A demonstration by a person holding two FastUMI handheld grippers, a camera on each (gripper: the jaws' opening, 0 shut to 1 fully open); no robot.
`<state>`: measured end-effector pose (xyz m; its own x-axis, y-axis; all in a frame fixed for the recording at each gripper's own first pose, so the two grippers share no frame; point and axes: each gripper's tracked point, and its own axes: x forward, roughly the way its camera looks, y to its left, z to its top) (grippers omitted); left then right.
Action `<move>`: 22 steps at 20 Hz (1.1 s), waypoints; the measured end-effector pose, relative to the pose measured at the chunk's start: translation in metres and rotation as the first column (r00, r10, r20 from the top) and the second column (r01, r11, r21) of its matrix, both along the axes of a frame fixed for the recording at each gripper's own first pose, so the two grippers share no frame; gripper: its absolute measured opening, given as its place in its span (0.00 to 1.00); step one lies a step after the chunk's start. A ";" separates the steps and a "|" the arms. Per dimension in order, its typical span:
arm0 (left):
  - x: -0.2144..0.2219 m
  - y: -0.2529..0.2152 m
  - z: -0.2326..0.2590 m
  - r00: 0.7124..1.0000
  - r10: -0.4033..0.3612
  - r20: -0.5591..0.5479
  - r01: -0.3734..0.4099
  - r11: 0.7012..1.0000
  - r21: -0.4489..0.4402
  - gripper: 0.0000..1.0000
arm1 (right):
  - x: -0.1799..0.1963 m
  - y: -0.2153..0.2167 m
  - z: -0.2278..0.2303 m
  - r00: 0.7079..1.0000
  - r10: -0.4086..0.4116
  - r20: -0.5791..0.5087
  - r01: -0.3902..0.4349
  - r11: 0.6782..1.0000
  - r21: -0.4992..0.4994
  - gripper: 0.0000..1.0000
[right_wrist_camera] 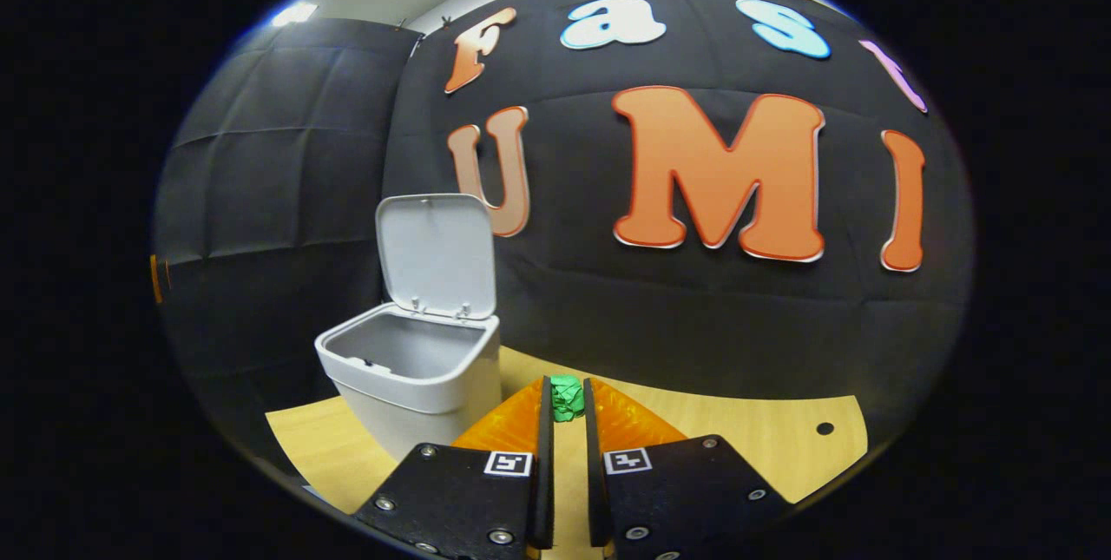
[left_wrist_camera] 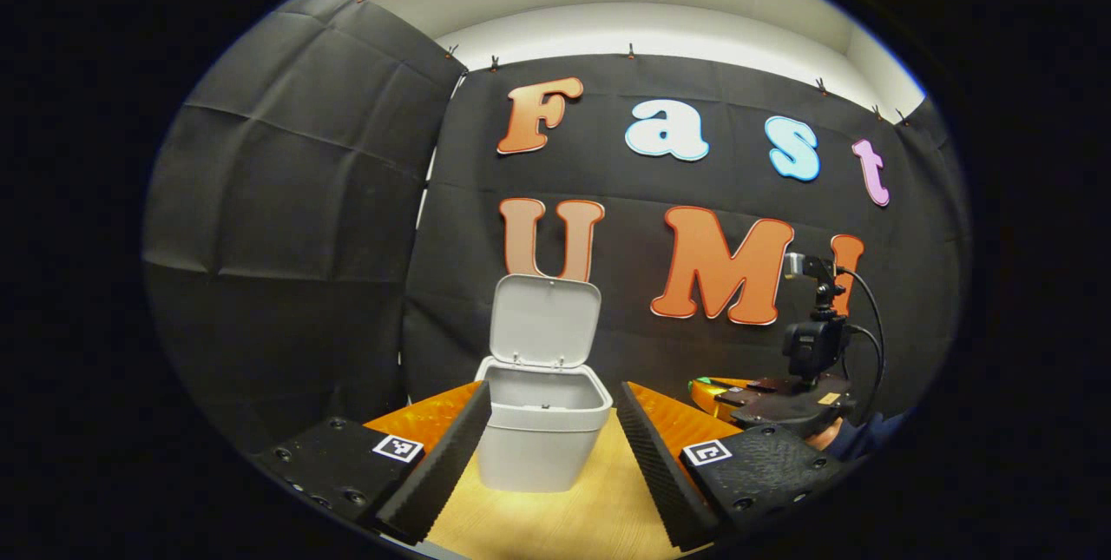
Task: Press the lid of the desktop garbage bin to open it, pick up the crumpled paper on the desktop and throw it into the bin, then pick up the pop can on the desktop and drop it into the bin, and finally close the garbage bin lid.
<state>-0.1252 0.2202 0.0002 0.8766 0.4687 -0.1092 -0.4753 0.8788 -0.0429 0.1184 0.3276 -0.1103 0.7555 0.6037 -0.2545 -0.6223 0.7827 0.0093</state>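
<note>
Right gripper view: fingers (right_wrist_camera: 547,421) pinch crumpled paper (right_wrist_camera: 567,397) beside open bin (right_wrist_camera: 417,365).

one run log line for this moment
bin lid: open | right hand-held gripper: shut on crumpled paper | left hand-held gripper: open

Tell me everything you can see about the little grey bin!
The bin is a small, pale grey tub, plastic by the look of it, with rounded corners and sides that narrow toward the bottom. It stands upright on the wooden table. Its hinged lid is flipped up and open at the back. What shows of the inside looks empty. In the left gripper view it sits between the open fingers of the left gripper, not touching them.
</note>
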 end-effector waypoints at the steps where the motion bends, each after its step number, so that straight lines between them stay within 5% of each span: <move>1: -0.008 0.006 0.000 1.000 0.017 0.000 -0.017 1.000 0.001 0.89 | -0.001 0.015 0.002 1.000 0.017 -0.001 -0.017 1.000 0.004 0.16; 8: -0.058 0.054 -0.003 0.988 0.152 0.002 -0.152 0.988 -0.005 0.89 | -0.004 0.106 0.009 0.994 0.110 -0.004 -0.110 0.994 0.007 0.15; 14: -0.088 0.075 -0.010 0.974 0.226 -0.008 -0.226 0.974 -0.012 0.92 | 0.012 0.156 0.000 0.994 0.103 -0.027 -0.103 0.995 0.007 0.16; 22: -0.110 0.097 -0.014 0.959 0.284 -0.011 -0.285 0.959 -0.016 0.89 | 0.008 0.186 -0.018 0.991 0.129 -0.024 -0.130 0.991 -0.029 0.30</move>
